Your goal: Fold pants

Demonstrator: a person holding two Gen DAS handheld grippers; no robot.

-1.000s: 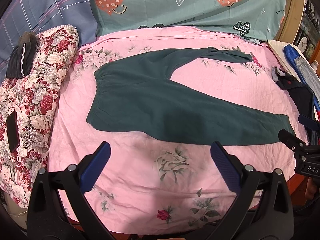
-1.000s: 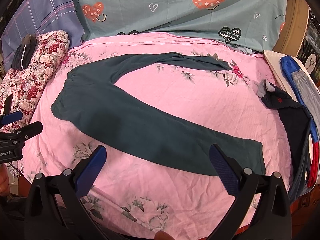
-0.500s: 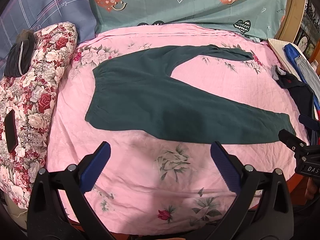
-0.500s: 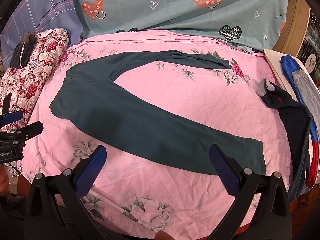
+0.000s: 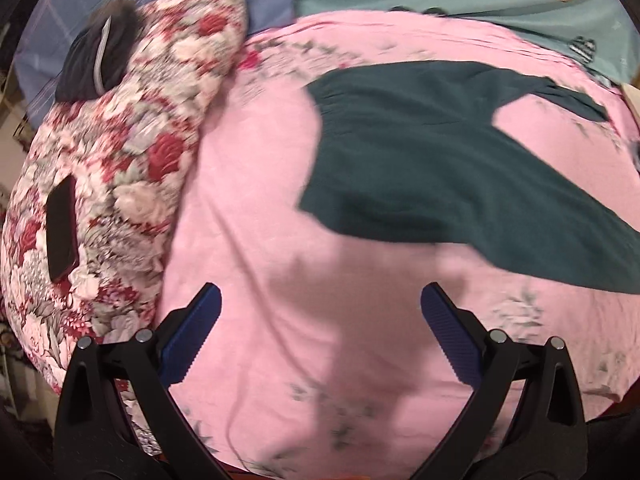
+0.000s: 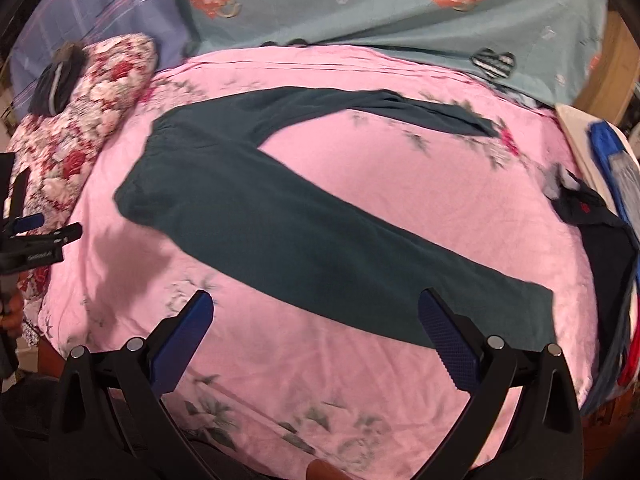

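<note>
Dark green pants [image 6: 304,216] lie flat on the pink floral bedsheet [image 6: 400,184], waistband at the left, two legs spread to the right in a V. In the left wrist view the pants [image 5: 420,168] sit at upper right. My left gripper [image 5: 320,332] is open and empty over bare sheet, below and left of the waistband. It also shows at the left edge of the right wrist view [image 6: 36,236]. My right gripper [image 6: 314,332] is open and empty, above the near leg close to its cuff.
A red floral pillow [image 5: 104,184] lies at the left with a black phone [image 5: 62,236] and a dark cloth [image 5: 96,60] on it. Teal heart-print bedding [image 6: 380,4] lies behind. Dark and blue clothes [image 6: 600,232] are piled at the bed's right edge.
The left gripper has swung left toward the pillow, so the pants now sit at its upper right. The right gripper has shifted slightly, with the pants lower in its view. Both stay open.
</note>
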